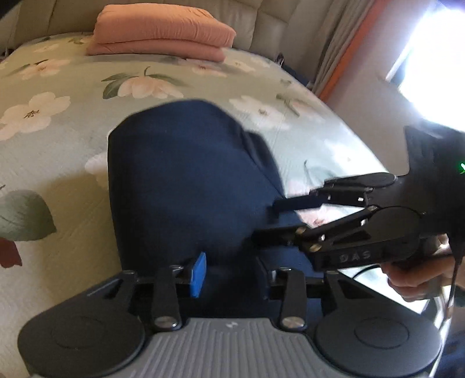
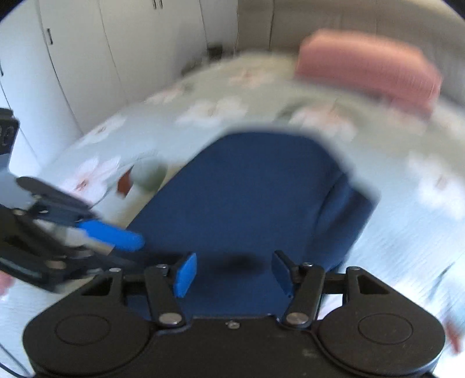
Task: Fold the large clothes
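Note:
A navy blue garment (image 1: 186, 180) lies folded in a compact stack on the floral bedspread (image 1: 58, 116); it also shows in the right wrist view (image 2: 247, 197), which is blurred by motion. My left gripper (image 1: 232, 274) is open just above the garment's near edge, nothing between its blue pads (image 1: 198, 274). My right gripper (image 2: 234, 276) is open over the garment's near edge and is empty. In the left wrist view it (image 1: 276, 221) comes in from the right with its fingers spread at the garment's right edge. The left gripper (image 2: 122, 244) shows at the left of the right wrist view.
A folded pink blanket (image 1: 162, 35) lies at the head of the bed against a padded headboard (image 1: 270, 26). A curtain and a bright window (image 1: 430, 58) are at the right. White wardrobe doors (image 2: 116, 58) stand past the bed's left side.

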{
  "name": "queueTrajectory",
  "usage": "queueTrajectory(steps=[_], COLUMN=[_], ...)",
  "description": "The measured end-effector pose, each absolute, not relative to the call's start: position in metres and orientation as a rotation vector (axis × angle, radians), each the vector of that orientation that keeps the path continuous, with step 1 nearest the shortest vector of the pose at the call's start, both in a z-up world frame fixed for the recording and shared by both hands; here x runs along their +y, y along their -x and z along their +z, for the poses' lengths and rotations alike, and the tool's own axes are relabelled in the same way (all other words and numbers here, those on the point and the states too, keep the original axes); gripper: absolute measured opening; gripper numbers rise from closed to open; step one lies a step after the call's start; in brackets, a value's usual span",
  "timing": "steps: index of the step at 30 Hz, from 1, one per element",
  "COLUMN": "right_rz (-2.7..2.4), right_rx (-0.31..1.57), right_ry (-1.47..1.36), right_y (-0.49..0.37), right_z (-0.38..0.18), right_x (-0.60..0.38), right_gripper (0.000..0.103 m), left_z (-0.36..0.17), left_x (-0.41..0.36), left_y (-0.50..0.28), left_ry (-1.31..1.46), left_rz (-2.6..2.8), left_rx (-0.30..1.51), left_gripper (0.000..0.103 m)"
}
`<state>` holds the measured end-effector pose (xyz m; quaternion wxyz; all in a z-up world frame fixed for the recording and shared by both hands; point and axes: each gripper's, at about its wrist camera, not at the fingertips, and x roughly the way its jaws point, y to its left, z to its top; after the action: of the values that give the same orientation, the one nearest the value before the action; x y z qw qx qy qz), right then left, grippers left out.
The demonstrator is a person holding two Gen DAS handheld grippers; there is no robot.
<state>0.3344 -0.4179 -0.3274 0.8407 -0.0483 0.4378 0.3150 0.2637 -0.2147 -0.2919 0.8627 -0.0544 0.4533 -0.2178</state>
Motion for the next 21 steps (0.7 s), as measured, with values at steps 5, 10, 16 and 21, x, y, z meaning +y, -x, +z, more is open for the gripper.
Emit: queueTrajectory(steps=[5,10,16,21], right_rz=[0.605,0.545,0.574,0.555], right_rx=[1.007,1.075,0.896,1.023], right_ry=[0.046,0.066,-0.005,0.032], right_y=[-0.315,-0.277,-0.277,-0.274], right_z=[-0.347,-0.348,-0.303,-0.354], right_x=[-0.444,-0.471,-0.443,-0.434], right_gripper=[0.051,0.04,0.039,0.039], left_z=[-0.294,-0.286,-0.287,-0.303], left_x=[-0.214,-0.198,-0.195,-0.187], left_y=[-0.244,-0.22,-0.211,-0.207], left_ry=[0.042,0.033,0.03,0.036], left_rz=[-0.447,-0.464,-0.442,-0.432], left_rx=[0.931,0.958,0.941,0.996], left_gripper=[0.038,0.035,0.033,0.036])
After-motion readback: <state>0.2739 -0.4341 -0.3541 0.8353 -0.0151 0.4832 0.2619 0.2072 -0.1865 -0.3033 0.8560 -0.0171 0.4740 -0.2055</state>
